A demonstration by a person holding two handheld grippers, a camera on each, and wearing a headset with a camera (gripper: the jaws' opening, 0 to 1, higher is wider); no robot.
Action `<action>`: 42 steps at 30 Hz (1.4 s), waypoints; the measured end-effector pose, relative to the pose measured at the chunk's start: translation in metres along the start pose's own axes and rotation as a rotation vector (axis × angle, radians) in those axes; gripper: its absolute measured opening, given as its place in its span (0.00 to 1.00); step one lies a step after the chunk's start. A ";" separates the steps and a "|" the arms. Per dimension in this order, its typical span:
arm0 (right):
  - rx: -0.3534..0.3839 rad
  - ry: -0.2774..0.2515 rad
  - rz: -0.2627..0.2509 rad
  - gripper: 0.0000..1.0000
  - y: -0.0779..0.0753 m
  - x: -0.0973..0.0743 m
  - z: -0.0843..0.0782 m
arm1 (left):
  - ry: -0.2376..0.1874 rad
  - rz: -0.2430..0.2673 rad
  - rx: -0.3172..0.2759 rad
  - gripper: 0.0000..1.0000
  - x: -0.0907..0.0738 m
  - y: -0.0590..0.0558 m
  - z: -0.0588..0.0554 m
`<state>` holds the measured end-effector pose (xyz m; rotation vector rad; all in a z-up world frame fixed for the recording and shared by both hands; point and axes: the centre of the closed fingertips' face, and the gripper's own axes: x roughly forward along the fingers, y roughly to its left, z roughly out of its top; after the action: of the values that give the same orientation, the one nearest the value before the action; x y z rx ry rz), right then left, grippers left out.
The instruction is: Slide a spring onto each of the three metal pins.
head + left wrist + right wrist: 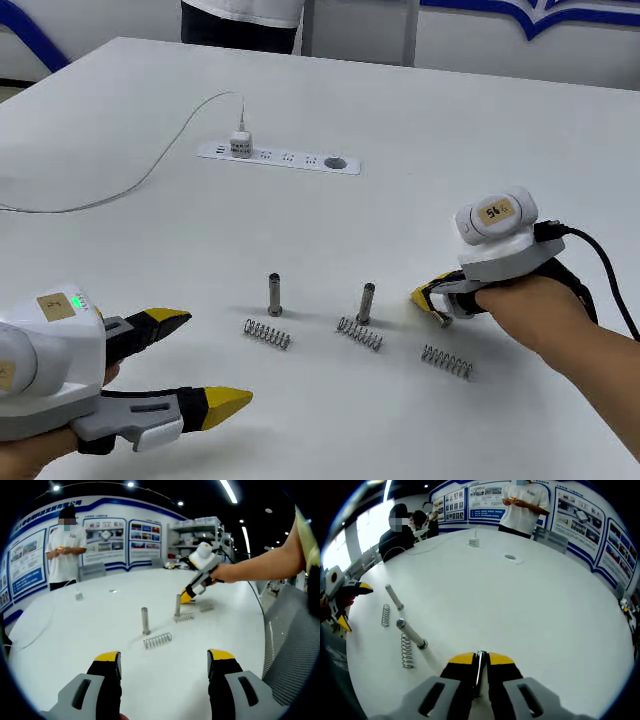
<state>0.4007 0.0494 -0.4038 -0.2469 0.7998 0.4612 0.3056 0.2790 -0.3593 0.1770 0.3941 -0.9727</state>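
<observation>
The right hand-held gripper (422, 297), jaws closed on a metal pin (479, 670), sits toward the tabletop's (420, 140) right edge. The left hand-held gripper (215, 358) gapes empty by the near edge. Between them stand the left pin (274, 294) and middle pin (366, 303). Just before them lie the left spring (267, 334), middle spring (359, 334) and right spring (446, 361).

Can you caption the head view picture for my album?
Right gripper shut on a pin, left gripper open, two pins standing and three springs lying on the white table.
</observation>
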 end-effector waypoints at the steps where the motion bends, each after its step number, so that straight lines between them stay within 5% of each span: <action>1: 0.002 0.002 0.001 0.10 0.000 0.000 0.000 | 0.000 0.000 0.000 0.71 0.000 0.000 0.000; 16: 0.044 0.003 0.000 0.09 0.003 -0.004 -0.002 | -0.004 0.006 0.002 0.70 -0.001 0.002 0.003; 28: 0.026 -0.067 -0.002 0.09 0.007 -0.031 0.011 | -0.019 0.007 0.013 0.68 -0.003 0.001 0.010; 42: 0.022 -0.103 -0.020 0.09 0.010 -0.051 0.009 | -0.031 0.002 0.028 0.68 -0.004 -0.001 0.017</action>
<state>0.3702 0.0459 -0.3607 -0.2092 0.7009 0.4430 0.3068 0.2760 -0.3425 0.1873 0.3518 -0.9777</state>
